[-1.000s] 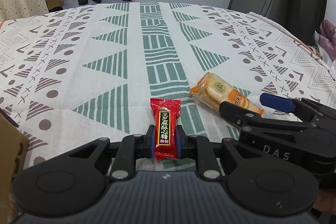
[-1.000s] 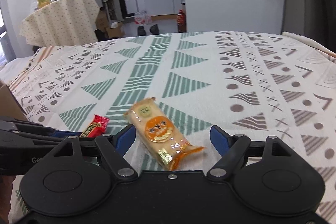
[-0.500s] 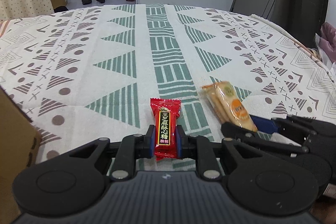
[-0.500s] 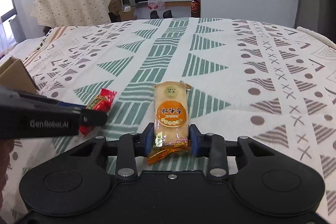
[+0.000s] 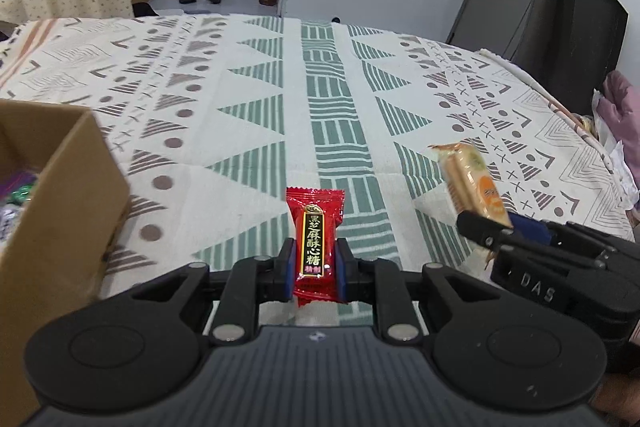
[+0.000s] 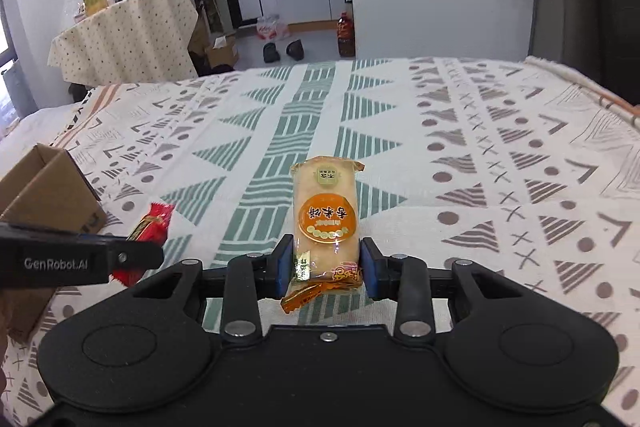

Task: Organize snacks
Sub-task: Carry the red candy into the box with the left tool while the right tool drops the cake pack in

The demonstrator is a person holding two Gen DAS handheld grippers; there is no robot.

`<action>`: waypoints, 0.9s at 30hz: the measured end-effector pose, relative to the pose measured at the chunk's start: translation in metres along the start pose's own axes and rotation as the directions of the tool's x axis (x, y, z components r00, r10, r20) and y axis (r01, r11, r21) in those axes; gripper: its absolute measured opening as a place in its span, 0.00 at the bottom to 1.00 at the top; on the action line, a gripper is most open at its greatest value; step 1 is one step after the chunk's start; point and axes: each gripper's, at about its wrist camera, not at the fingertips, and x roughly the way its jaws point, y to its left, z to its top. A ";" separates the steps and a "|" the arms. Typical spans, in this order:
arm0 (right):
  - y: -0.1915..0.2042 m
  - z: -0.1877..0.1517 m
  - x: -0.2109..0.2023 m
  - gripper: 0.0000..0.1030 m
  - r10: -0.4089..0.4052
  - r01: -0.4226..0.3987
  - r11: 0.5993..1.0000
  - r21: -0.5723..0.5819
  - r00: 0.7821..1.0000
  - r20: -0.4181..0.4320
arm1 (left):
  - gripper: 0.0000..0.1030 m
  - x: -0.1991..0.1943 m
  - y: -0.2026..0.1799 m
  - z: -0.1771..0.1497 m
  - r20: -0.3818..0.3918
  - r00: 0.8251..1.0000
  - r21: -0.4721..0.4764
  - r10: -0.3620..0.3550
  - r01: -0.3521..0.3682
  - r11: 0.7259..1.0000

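Snacks are both off the cloth [image 5: 248, 131] now: I'm gripping the candy [image 5: 316, 247] in the left gripper [image 5: 313, 273], jaws pinching it narrowly, and the cracker pack [image 6: 326, 219] in the right gripper [image 6: 326, 269], likewise clamped. Each is pointing lengthwise away from me. I'm judging both are waiting to go into the box [image 5: 68, 183], partly filled.

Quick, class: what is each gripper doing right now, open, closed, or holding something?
Left gripper: closed on the red candy packet.
Right gripper: closed on the orange rice cracker packet.
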 end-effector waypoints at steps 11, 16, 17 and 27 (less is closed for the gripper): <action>0.025 0.009 -0.045 0.33 0.002 -0.004 0.999 0.036 0.998 0.056 | 0.18 -0.058 0.012 0.000 0.077 0.997 -0.031 0.001 0.001 1.000; 0.040 0.018 -0.064 0.33 0.012 -0.015 0.999 0.030 0.996 0.087 | 0.18 -0.079 0.016 0.000 0.106 0.994 -0.046 -0.009 0.014 0.999; 0.043 0.021 -0.068 0.33 0.016 -0.019 0.999 0.029 0.995 0.094 | 0.18 -0.083 0.017 0.000 0.113 0.994 -0.052 -0.009 0.015 0.999; 0.079 0.036 -0.079 0.33 0.071 -0.071 0.997 -0.010 0.990 0.120 | 0.18 -0.116 0.041 0.004 0.178 0.984 -0.116 0.014 0.007 0.993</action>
